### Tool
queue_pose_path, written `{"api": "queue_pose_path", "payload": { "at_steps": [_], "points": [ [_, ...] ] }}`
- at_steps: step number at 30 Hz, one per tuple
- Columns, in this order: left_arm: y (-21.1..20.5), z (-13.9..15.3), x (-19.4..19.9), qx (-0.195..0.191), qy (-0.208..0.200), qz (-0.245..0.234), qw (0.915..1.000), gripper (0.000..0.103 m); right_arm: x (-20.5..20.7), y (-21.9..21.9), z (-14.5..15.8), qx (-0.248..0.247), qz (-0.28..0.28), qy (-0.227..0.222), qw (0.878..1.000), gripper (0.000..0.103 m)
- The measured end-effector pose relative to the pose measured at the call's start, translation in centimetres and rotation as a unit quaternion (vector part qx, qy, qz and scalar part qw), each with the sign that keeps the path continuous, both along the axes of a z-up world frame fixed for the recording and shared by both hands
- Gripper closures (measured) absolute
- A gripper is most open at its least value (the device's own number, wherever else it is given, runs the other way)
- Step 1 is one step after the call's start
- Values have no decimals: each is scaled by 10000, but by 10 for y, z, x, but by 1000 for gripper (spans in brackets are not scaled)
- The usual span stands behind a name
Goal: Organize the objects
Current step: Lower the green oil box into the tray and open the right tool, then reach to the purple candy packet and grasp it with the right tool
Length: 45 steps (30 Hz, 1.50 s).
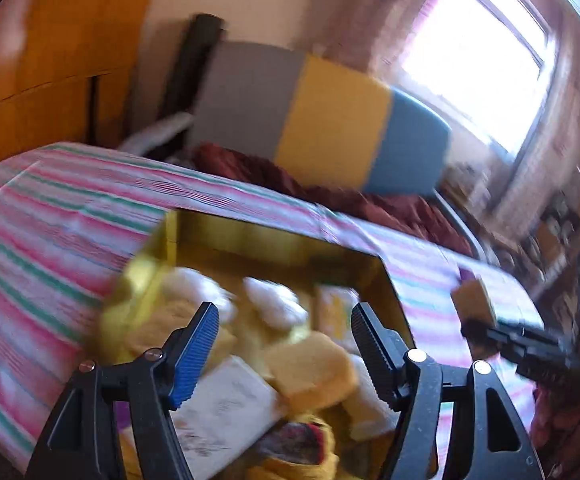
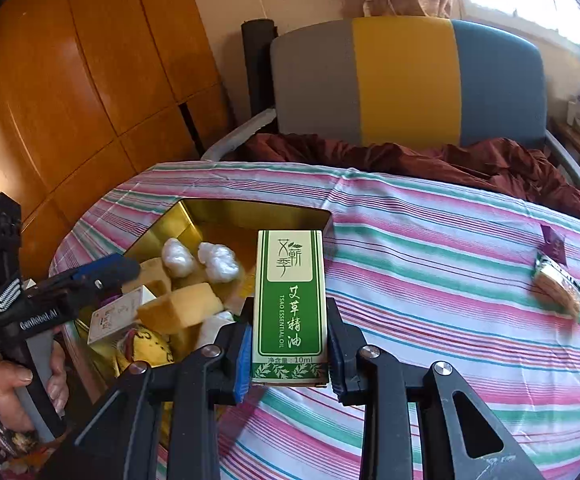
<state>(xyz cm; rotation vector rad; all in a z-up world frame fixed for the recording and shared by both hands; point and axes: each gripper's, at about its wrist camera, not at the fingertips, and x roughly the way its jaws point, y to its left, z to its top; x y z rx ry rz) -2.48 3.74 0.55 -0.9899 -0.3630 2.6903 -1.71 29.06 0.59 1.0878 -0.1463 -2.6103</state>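
Note:
A gold tin box stands on the striped tablecloth and holds yellow sponges, white cotton balls and a white card. My right gripper is shut on a green and white essential oil box, held upright just right of the tin. My left gripper is open and empty above the tin; it also shows in the right wrist view. The left wrist view is blurred. The right gripper appears there with the box.
A wrapped snack with a purple tag lies on the cloth at the right. A grey, yellow and blue chair with a dark red cloth stands behind the table. Wooden panels are to the left.

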Motion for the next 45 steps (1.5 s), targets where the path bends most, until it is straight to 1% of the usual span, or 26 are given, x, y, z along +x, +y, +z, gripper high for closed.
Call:
{"api": "queue_pose_path", "payload": {
  "at_steps": [3,5,7,9,12,15,17,20,21,22,23,25,27,30,35,41,45],
  "points": [
    [-23,0,3,330,-18,339,9989,33,-11,-13,0,-78,102,-58,9999,72],
    [-35,-1,7,405,3,507,9979,33,-22,-23,-2,-116,167,-138,9997,72],
    [-42,-4,8,392,-43,617,9973,33,-33,-33,-6,-70,204,-235,9995,72],
    [-45,-8,7,356,-107,593,9976,33,-50,-46,-12,36,266,-363,9990,72],
    [-47,-13,13,278,-129,599,9977,33,-77,-67,-20,348,369,-508,9974,72],
    [-50,-17,16,301,-162,589,9977,33,-104,-83,-28,578,470,-623,9953,72],
    [-50,-19,18,287,-184,573,9978,33,-121,-94,-35,817,479,-649,9934,72],
    [-54,-21,19,267,-183,584,9978,33,-143,-103,-47,962,440,-720,9918,70],
    [-54,-21,19,252,-187,585,9978,33,-147,-103,-49,1009,348,-731,9916,68],
    [-55,-22,19,252,-193,578,9978,33,-151,-102,-50,1014,253,-771,9915,57],
    [-55,-23,19,263,-194,579,9978,33,-153,-100,-50,913,193,-777,9926,48],
    [-58,-24,19,305,-208,619,9974,33,-150,-92,-45,679,113,-712,9951,45],
    [-58,-26,18,387,-251,630,9969,33,-144,-86,-41,618,61,-713,9955,42],
    [-54,-27,17,463,-302,575,9968,33,-132,-78,-36,587,47,-654,9961,42],
    [-39,-26,22,384,-295,388,9981,33,-110,-64,-29,409,3,-593,9974,42],
    [-16,-21,30,278,-204,10,9994,33,-81,-49,-24,275,-93,-537,9981,41],
    [4,-16,38,295,-132,-402,9987,33,-63,-36,-27,330,-181,-525,9979,39]
  ]
}}
